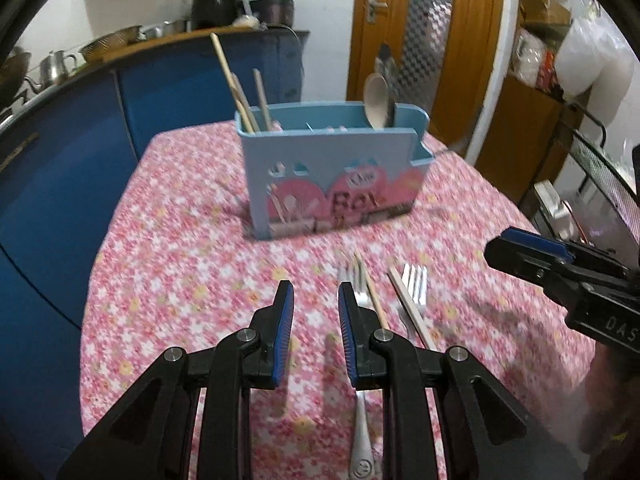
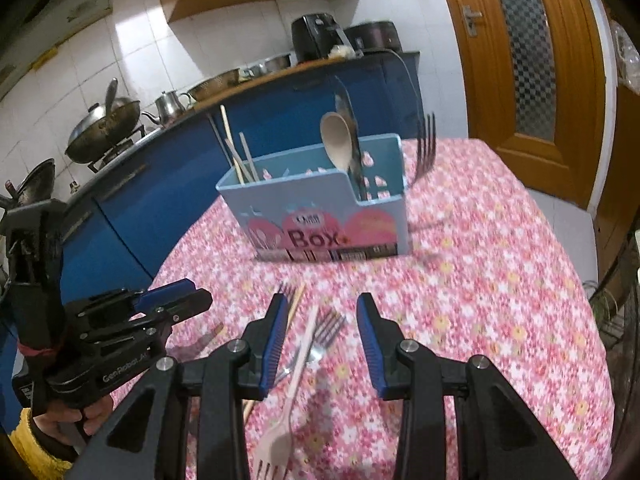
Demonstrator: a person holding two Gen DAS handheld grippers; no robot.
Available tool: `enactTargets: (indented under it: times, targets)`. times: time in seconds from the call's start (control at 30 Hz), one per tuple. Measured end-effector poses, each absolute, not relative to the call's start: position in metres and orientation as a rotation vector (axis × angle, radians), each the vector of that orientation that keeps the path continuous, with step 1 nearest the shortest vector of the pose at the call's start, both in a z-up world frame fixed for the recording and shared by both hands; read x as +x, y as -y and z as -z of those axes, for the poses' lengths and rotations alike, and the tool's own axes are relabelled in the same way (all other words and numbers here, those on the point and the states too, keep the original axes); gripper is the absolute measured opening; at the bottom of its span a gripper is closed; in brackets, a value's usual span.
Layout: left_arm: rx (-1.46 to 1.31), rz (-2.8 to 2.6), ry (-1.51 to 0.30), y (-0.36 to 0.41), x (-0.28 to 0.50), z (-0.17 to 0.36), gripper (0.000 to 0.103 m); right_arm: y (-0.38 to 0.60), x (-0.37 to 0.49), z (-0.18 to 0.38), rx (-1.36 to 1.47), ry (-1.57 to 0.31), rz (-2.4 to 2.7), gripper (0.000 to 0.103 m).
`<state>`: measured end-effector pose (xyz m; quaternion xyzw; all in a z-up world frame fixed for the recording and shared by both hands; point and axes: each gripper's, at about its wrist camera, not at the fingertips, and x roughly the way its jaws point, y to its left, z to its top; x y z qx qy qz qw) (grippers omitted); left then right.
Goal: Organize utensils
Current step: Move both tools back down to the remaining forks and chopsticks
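Observation:
A blue and pink utensil box [image 1: 332, 172] stands on the flowered table; it also shows in the right wrist view [image 2: 320, 212]. It holds chopsticks [image 1: 240, 88] at its left and a beige spoon [image 1: 377, 100] at its right. A metal fork [image 2: 425, 148] stands blurred at the box's right end. Metal forks [image 1: 414, 286], a chopstick [image 1: 370, 288] and a beige plastic fork [image 2: 294, 380] lie on the cloth in front. My left gripper [image 1: 316, 296] is open and empty above the cloth. My right gripper [image 2: 322, 312] is open and empty above the lying utensils.
Blue kitchen cabinets [image 1: 72, 152] run along the left with pots and a wok [image 2: 104, 124] on the counter. A wooden door [image 2: 520, 60] is behind the table. A black wire rack [image 1: 600, 176] stands at the right. The table edge [image 2: 580, 320] curves off at the right.

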<state>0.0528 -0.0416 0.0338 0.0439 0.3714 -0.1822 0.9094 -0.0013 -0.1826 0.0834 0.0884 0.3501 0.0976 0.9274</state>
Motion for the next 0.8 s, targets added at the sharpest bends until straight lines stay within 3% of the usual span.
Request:
enactTargets:
  times: [0.8]
  targets:
    - [0.205,0.486,-1.065,0.085,0.077,0.013,0.021,0.209,-0.003,-0.058,0.258,-0.797,-0.188,0.039]
